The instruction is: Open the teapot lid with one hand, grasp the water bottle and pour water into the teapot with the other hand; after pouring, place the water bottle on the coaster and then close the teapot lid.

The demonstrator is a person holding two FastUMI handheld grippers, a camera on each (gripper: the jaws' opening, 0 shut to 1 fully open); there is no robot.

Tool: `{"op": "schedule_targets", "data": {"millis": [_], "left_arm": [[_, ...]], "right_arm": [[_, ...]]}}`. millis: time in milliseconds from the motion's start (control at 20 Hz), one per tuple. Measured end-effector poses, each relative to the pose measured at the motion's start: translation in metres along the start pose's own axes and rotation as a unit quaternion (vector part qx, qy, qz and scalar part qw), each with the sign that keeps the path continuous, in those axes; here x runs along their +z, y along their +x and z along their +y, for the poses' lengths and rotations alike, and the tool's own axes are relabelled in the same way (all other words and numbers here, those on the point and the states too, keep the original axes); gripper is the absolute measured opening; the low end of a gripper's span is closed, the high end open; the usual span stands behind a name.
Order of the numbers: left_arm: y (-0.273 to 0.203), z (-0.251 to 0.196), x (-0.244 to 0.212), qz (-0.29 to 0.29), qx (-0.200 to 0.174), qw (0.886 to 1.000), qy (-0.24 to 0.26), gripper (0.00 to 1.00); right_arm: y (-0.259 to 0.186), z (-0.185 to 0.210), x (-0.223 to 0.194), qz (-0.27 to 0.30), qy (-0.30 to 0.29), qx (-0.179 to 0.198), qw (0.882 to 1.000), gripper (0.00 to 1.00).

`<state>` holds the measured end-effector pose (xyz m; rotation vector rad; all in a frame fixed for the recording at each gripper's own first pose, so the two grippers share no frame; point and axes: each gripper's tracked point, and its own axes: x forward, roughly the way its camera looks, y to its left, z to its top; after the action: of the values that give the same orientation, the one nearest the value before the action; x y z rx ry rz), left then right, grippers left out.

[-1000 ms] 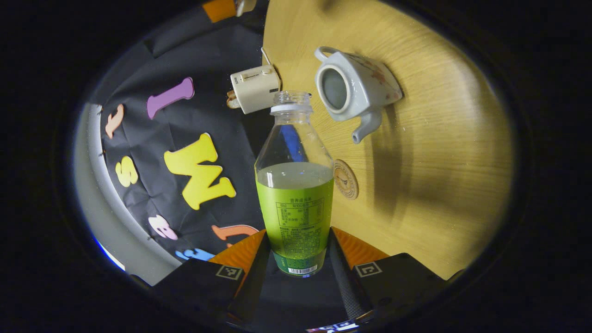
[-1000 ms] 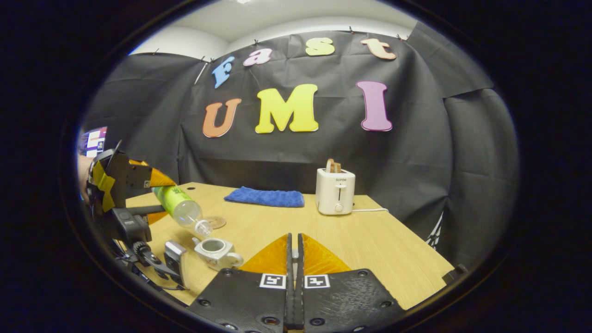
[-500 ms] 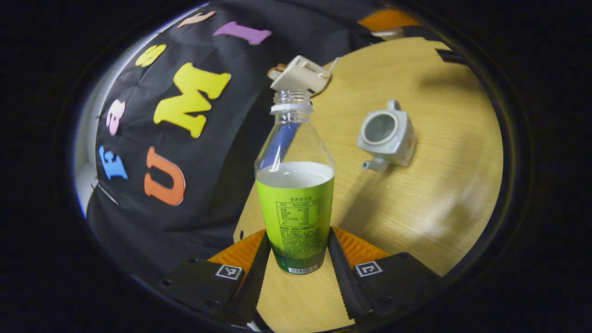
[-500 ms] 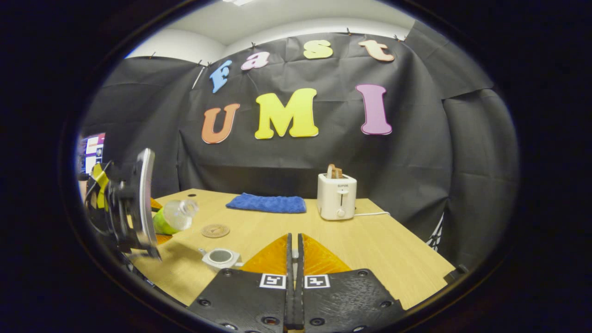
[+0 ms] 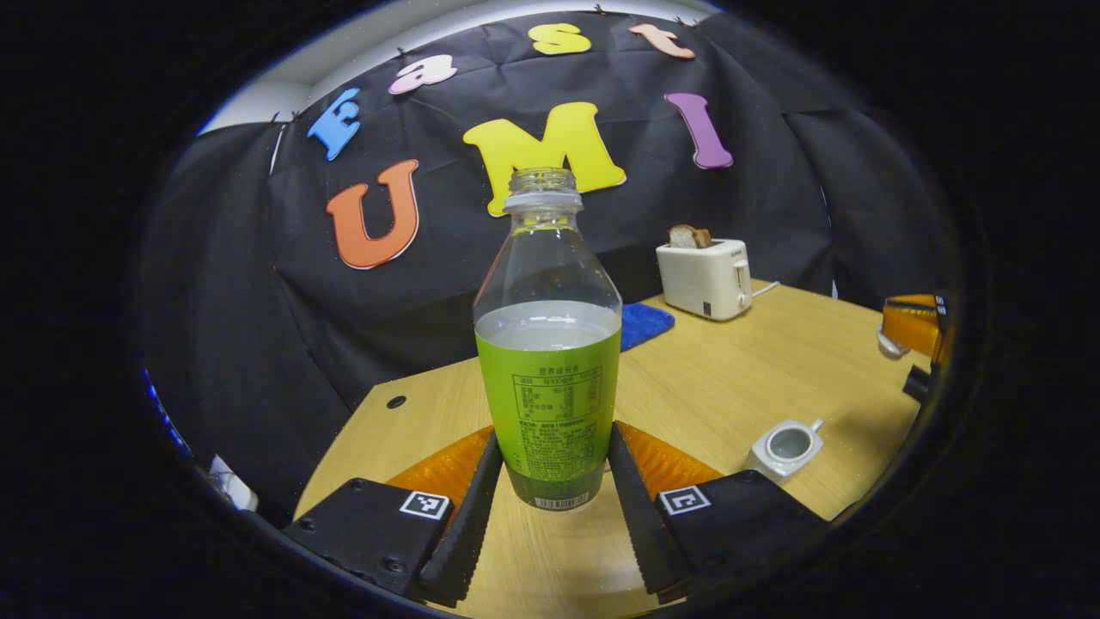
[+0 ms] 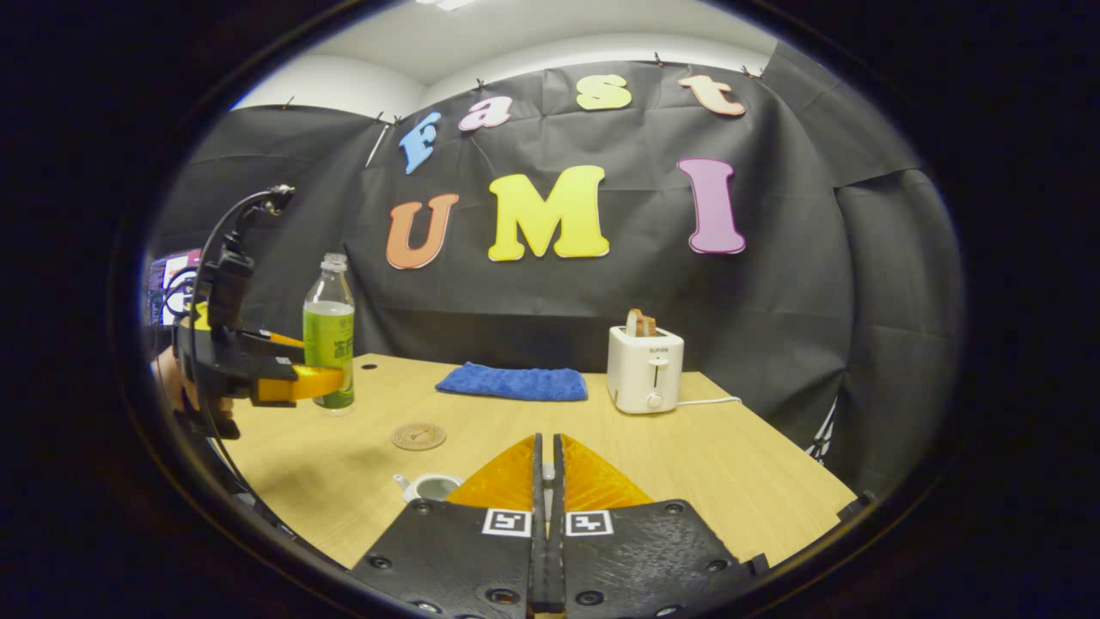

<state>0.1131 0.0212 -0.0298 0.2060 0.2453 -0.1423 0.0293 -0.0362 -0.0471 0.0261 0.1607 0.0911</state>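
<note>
Nothing legible — print on the water bottle [image 5: 547, 344] and the toaster [image 5: 705, 279] mark is too small.

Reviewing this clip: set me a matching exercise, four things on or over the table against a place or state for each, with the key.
Things:
1. water bottle
2. teapot
3. coaster
4. toaster

Places or states:
A. bare on the table, nothing on it
B. upright, held in the left gripper
C. near the back wall, bread in its slot
D. lid off, mouth open

Pairs: 1-B, 2-D, 3-A, 4-C
</note>
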Motion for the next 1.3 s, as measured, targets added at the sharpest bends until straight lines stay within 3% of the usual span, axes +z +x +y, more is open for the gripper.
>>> {"op": "schedule_targets", "data": {"millis": [350, 650, 1300], "left_arm": [[0.074, 0.003, -0.005, -0.039, 0.003, 0.996, -0.078, 0.73], [0.12, -0.006, -0.032, -0.016, -0.006, 0.994, -0.107, 0.74], [0.133, -0.025, -0.057, 0.008, -0.03, 0.994, -0.11, 0.77]], "right_arm": [[0.011, 0.002, -0.008, 0.011, 0.002, -0.002, 1.0, 0.0], [0.024, 0.0, -0.022, 0.028, 0.005, -0.002, 1.0, 0.0], [0.036, 0.021, -0.032, 0.038, -0.008, 0.013, 0.999, 0.0]]}}
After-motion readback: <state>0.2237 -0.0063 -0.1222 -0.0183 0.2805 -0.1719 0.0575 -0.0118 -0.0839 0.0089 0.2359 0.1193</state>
